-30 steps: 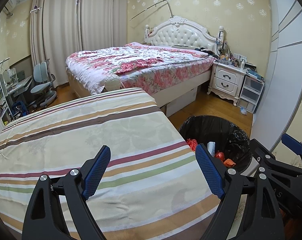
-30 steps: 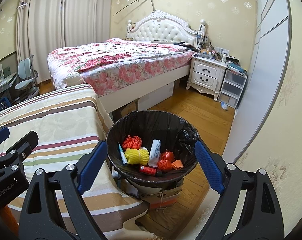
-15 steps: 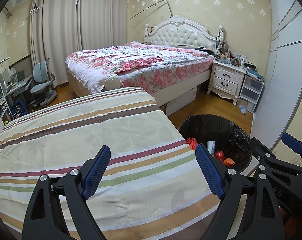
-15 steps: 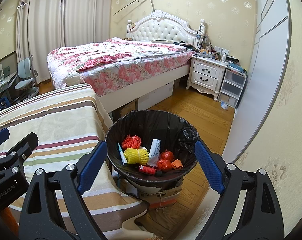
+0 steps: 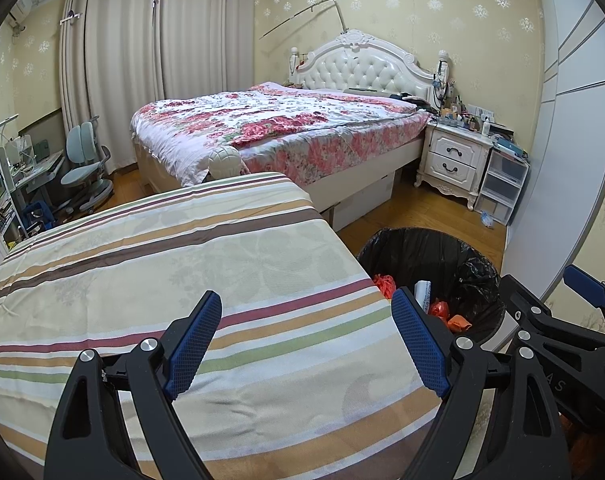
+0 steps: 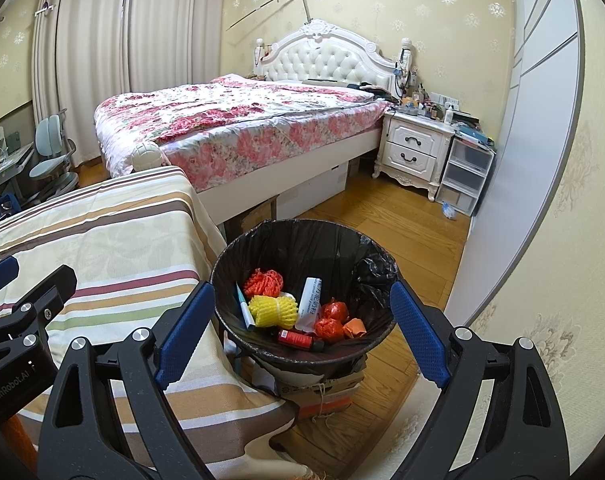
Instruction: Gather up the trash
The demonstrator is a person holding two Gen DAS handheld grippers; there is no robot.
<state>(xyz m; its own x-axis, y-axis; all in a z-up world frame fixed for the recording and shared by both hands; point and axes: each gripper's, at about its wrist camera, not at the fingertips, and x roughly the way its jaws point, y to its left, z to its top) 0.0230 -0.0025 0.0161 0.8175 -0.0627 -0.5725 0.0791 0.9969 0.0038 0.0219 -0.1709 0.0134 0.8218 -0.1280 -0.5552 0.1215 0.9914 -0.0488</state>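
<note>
**Striped cloth, a lined bin, and both tools spread wide**

Striped cloth point(image 5: 206, 264) in cream, tan, brown, maroon and green covers the worktop under my left hand-held gripper point(image 5: 306, 344); its blue-padded fingers point(image 5: 192, 340) stand wide apart with nothing between them, hovering over the cloth's near end. My right hand-held gripper point(image 6: 302, 332) is likewise spread wide and holds nothing; it looks down on the trash bin point(image 6: 302, 236), which stands just beside the worktop's right edge on a cardboard box point(image 6: 322, 394) tied with string.

I see the bin lined with a black bag point(image 6: 372, 272); the trash lies inside it: an orange foam net point(image 6: 262, 282), a yellow foam net point(image 6: 272, 311), a white tube point(image 6: 310, 296), two red crumpled wrappers point(image 6: 330, 320), an orange scrap point(image 6: 354, 327), a small red bottle point(image 6: 296, 338) and a thin teal-and-white stick point(image 6: 244, 308) leaning on the inner wall.

Beyond, wooden floor point(image 6: 382, 216) runs to a bed point(image 5: 270, 128) with a floral pink cover and a tufted white headboard point(image 5: 366, 68); a white nightstand point(image 5: 454, 160) and clear plastic drawers point(image 5: 502, 184) sit to its right; beige curtains point(image 5: 142, 60) hang at the back; a pale blue desk chair point(image 5: 84, 168) stands far left; yellow patterned wallpaper point(image 5: 422, 8) covers the walls.
</note>
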